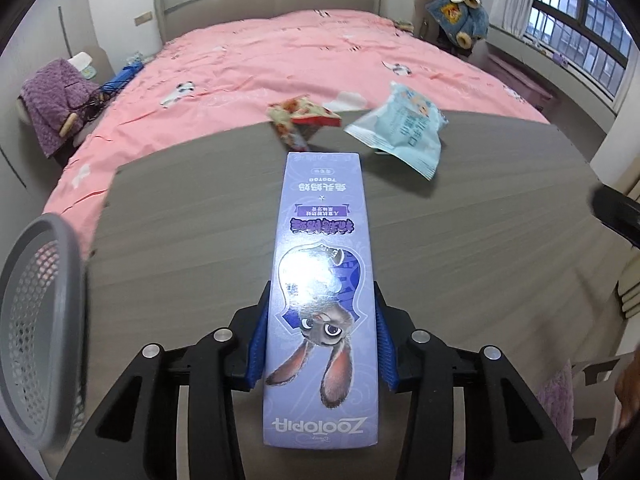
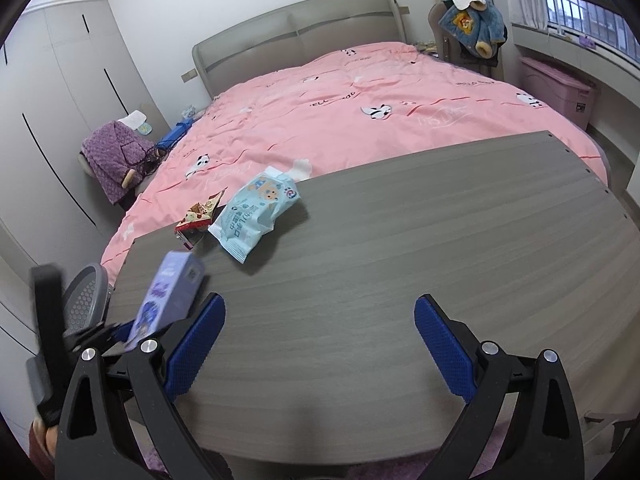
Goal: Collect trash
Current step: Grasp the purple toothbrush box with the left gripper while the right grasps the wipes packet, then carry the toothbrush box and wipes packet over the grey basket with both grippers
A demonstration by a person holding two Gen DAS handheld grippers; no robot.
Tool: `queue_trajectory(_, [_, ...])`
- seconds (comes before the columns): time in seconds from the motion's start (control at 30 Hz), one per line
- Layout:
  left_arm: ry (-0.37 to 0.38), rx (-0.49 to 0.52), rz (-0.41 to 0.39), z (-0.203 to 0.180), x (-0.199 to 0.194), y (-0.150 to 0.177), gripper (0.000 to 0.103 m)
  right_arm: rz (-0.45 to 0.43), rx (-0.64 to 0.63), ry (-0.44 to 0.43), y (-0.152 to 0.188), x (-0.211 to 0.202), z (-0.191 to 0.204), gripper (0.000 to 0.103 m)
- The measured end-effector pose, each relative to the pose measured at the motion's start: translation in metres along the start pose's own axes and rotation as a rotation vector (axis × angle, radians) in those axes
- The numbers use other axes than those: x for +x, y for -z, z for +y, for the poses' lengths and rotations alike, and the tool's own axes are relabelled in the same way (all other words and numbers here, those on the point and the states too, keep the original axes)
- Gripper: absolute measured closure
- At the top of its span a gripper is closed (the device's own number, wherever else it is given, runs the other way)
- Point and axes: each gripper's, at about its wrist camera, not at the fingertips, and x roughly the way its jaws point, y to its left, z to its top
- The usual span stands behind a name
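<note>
My left gripper (image 1: 320, 332) is shut on a long purple Zootopia box (image 1: 320, 272), held above the grey wooden table (image 1: 180, 248). The box also shows in the right wrist view (image 2: 168, 296), blurred, at the table's left edge beside the left gripper (image 2: 120, 330). A light blue wipes packet (image 1: 400, 130) and a red snack wrapper (image 1: 300, 118) lie at the table's far edge; they also show in the right wrist view, the packet (image 2: 260, 212) right of the wrapper (image 2: 198, 218). My right gripper (image 2: 316, 348) is open and empty over the table's near side.
A grey mesh waste basket (image 1: 36, 340) stands left of the table, also in the right wrist view (image 2: 86, 296). A pink bed (image 1: 280, 60) lies beyond the table. A purple-draped stool (image 1: 56, 96) stands at the left, a chair with a blue coat (image 1: 456, 12) at the right.
</note>
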Motion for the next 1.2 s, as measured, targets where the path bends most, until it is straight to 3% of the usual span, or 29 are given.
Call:
queue_trajectory(0.37, [-0.09, -0.068, -0.169, 0.042, -0.057, 0.003, 0.06, 0.036, 0.002, 0.023, -0.046, 0.066, 0.054, 0.008])
queue_trajectory(0.77, [-0.094, -0.135, -0.191, 0.073, -0.069, 0.01, 0.06, 0.11, 0.106, 0.174, -0.082, 0.13, 0.073, 0.006])
queue_trajectory(0.93, [-0.093, -0.151, -0.185, 0.079, -0.069, 0.012, 0.06, 0.163, 0.111, 0.167, -0.077, 0.143, 0.074, 0.008])
queue_trajectory(0.97, [-0.093, -0.153, -0.186, 0.08, -0.069, 0.012, 0.06, 0.161, 0.103, 0.162, -0.076, 0.142, 0.074, 0.012])
queue_trajectory(1.1, [-0.089, -0.16, -0.18, 0.083, -0.067, 0.012, 0.06, 0.196, 0.095, 0.121, -0.07, 0.143, 0.074, 0.046])
queue_trajectory(1.2, [-0.088, -0.161, -0.18, 0.083, -0.067, 0.011, 0.06, 0.195, 0.098, 0.104, -0.066, 0.139, 0.071, 0.051])
